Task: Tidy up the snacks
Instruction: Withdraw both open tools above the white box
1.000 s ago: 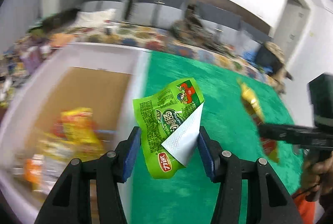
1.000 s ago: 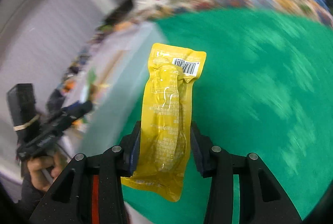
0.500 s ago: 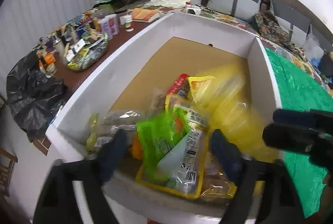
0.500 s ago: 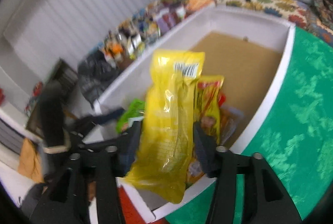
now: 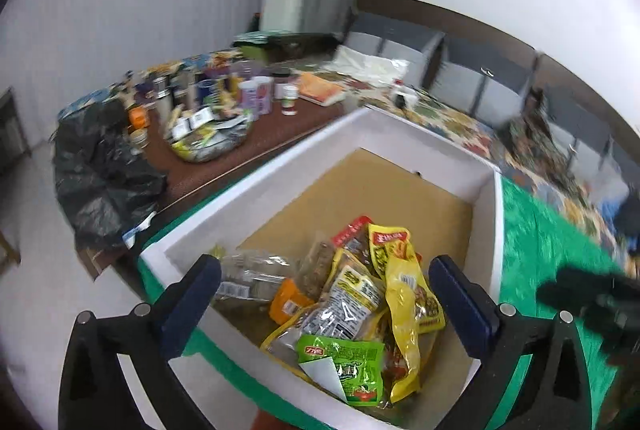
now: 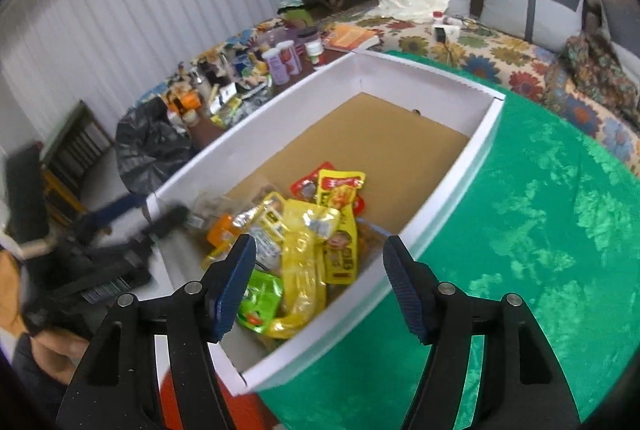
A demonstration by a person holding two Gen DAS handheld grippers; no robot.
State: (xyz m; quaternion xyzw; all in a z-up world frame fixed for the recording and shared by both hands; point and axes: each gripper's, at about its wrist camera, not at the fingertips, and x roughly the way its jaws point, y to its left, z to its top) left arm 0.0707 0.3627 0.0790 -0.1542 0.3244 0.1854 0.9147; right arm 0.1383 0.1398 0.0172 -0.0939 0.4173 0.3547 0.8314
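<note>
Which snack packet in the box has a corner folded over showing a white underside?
The green packet at the near end of the white box; the yellow and orange packets around it show no folded white flap.

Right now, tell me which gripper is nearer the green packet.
Left. The left gripper hovers directly over the green packet with opening, empty jaws; the right gripper is just beside it, over the yellow packet.
</note>
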